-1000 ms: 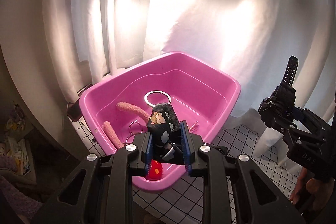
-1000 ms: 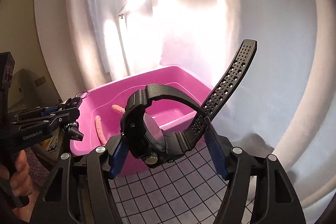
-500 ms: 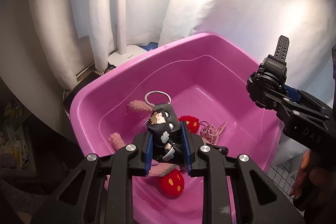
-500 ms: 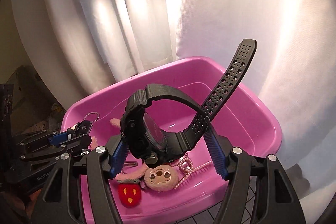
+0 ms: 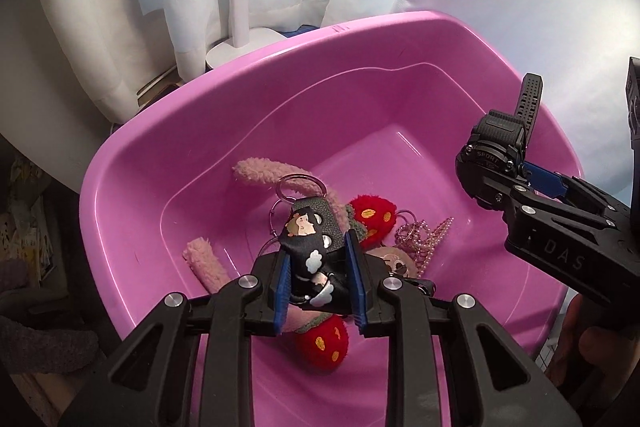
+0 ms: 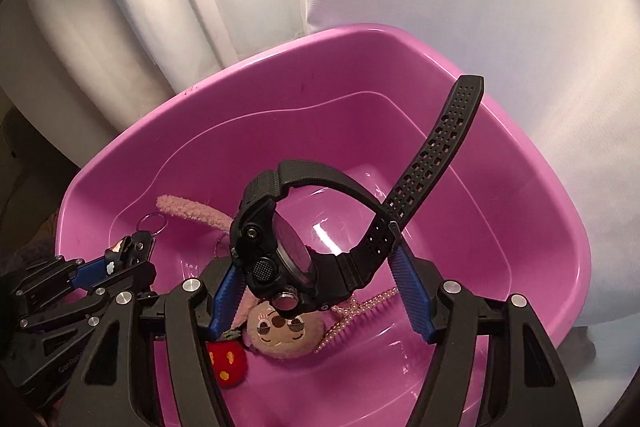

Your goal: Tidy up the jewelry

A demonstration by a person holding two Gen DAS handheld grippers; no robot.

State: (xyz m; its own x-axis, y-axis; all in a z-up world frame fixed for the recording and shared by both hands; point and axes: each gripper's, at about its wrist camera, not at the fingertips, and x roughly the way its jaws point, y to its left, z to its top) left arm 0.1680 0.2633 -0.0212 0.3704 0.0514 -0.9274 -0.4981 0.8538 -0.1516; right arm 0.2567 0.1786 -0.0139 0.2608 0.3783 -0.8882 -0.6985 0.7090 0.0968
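My left gripper [image 5: 318, 281] is shut on a black keychain pouch [image 5: 310, 251] with cartoon prints and a metal ring, held over the pink plastic tub [image 5: 168, 131]. My right gripper [image 6: 316, 291] is shut on a black sport watch [image 6: 280, 251], its perforated strap sticking up, also above the tub [image 6: 540, 195]. In the tub lie a pink plush toy with long ears [image 6: 280, 331], red plush pieces [image 5: 370, 217] and a pink bead chain [image 6: 356, 311]. The right gripper and watch [image 5: 496, 151] show at the right of the left wrist view.
White curtains hang behind the tub. A white lamp base [image 5: 240, 47] stands behind the tub's far left rim. A dark shelf area [image 5: 28, 267] lies at the left. A white grid-patterned surface [image 5: 556, 355] shows beside the tub at lower right.
Both grippers have moved forward and down from in front of the tub to above its inside, each still holding its item. The tub's contents have come into view.
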